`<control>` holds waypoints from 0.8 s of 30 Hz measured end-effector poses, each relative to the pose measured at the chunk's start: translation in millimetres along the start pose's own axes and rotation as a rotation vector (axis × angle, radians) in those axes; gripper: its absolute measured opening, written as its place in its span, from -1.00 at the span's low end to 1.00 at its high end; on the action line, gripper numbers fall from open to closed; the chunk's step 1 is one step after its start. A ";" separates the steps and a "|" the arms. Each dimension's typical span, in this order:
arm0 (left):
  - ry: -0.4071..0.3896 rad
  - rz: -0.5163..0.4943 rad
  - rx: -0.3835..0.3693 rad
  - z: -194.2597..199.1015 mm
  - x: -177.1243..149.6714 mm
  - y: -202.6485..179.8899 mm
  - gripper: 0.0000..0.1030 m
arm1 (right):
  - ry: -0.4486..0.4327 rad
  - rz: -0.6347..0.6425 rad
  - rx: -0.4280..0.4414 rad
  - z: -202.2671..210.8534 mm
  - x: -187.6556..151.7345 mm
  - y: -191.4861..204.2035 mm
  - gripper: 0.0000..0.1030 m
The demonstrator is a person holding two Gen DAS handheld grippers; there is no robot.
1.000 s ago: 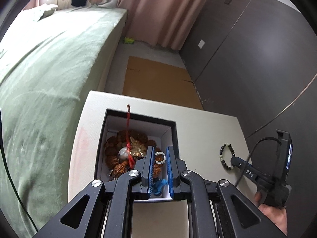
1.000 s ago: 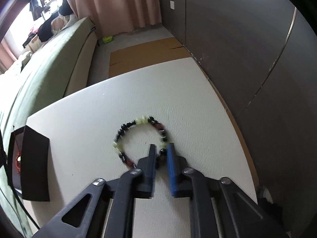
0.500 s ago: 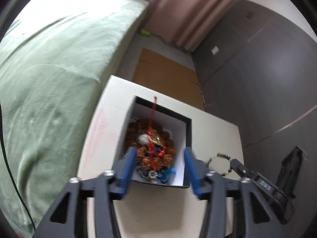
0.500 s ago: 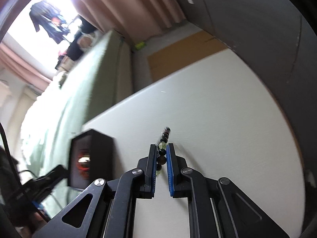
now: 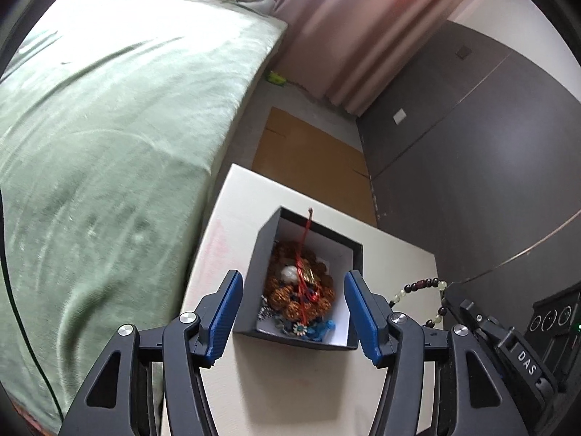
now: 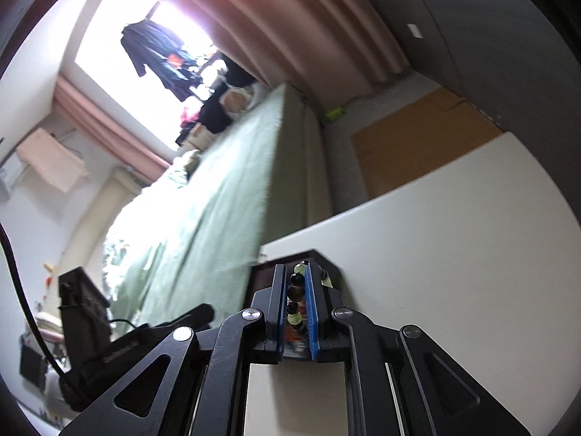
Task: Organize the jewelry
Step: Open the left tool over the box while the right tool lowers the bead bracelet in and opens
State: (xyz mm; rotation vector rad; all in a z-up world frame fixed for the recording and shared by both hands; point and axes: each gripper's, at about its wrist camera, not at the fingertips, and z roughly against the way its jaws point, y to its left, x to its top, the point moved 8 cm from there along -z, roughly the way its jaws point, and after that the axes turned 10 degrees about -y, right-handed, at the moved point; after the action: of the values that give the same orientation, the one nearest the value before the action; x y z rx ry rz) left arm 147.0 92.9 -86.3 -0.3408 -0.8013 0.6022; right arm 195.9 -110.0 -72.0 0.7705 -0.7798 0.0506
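Observation:
A black jewelry box (image 5: 262,265) with a white lining sits on the white table (image 5: 301,381). It holds brown bead bracelets, a red cord, a pale stone and blue pieces. My left gripper (image 5: 292,283) is open and empty above the box's near side. My right gripper (image 6: 293,272) is shut on a bracelet (image 6: 295,292) of dark and pale green beads, lifted off the table just right of the box. In the left wrist view the bracelet (image 5: 423,285) hangs from the right gripper's tip. In the right wrist view the box's dark edge (image 6: 328,261) sits just behind the fingertips.
A bed with a green cover (image 5: 109,127) lies left of the table. Pink curtains (image 5: 348,36) and a dark grey cabinet wall (image 5: 472,163) stand behind. A brown cardboard sheet (image 5: 308,152) lies on the floor beyond the table.
My left gripper opened, dropped the silver ring into the box and rose. My right gripper closed on the beaded bracelet, lifted it off the table and carried it left toward the box.

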 end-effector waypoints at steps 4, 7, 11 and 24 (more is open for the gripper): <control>-0.010 0.039 -0.018 2.9 9.1 8.6 0.15 | -0.008 0.016 0.036 -6.2 -3.6 17.9 -0.78; -0.018 0.051 -0.011 3.5 15.8 15.2 0.15 | -0.007 0.025 0.043 -12.5 -6.5 23.7 -0.78; -0.027 0.076 -0.009 2.6 25.2 26.0 0.15 | 0.008 0.041 0.037 -25.7 -11.5 27.6 -0.78; -0.030 0.085 -0.007 8.2 27.9 35.8 0.15 | 0.114 0.054 0.025 -42.5 -33.3 25.7 -0.25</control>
State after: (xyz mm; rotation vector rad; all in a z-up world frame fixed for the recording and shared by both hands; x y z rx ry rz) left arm 142.7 138.7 -83.1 -0.3748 -0.8207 0.6848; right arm 190.0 -56.3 -97.6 0.7636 -0.6929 0.1516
